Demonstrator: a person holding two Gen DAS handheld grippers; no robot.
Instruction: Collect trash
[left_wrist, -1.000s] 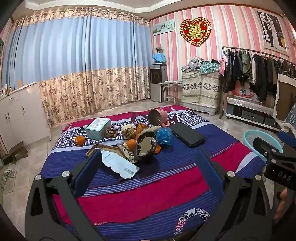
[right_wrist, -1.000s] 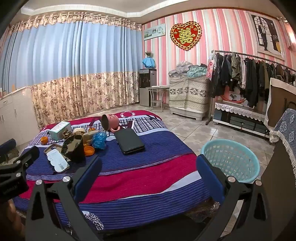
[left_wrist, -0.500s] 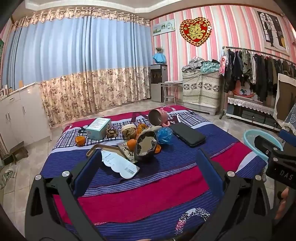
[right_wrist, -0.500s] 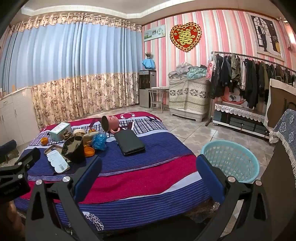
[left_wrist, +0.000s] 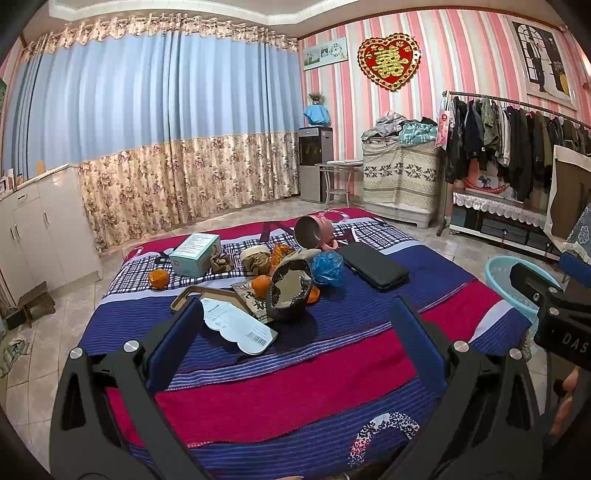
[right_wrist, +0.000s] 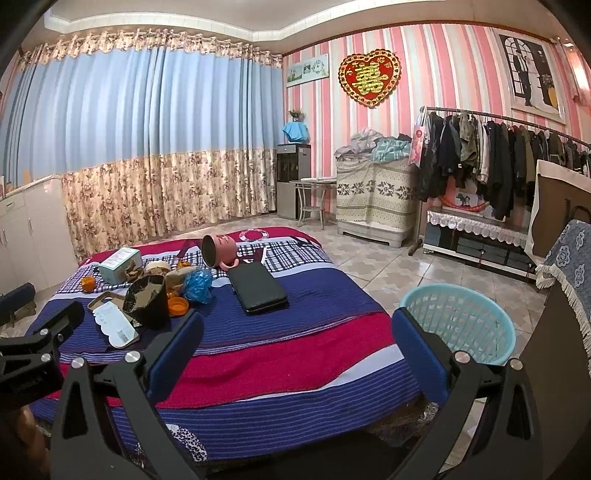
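striped bedspread (left_wrist: 295, 369) fills both views, left gripper (left_wrist: 295, 339) and right gripper (right_wrist: 295, 343) level above it, jaws wide, empty.

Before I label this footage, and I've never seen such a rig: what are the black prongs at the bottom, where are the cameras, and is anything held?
No robot: a person holds two hand-held grippers, each with a fisheye camera looking along its fingers. The prongs are those blue-padded fingers. One picture comes from the left gripper, the other from the right gripper. Both are open and hold nothing. On the striped bedspread lie a crumpled blue plastic bag, orange peels, a torn dark bag, a white label, a tipped pink mug and a black case. A turquoise basket stands on the floor beside the bed.
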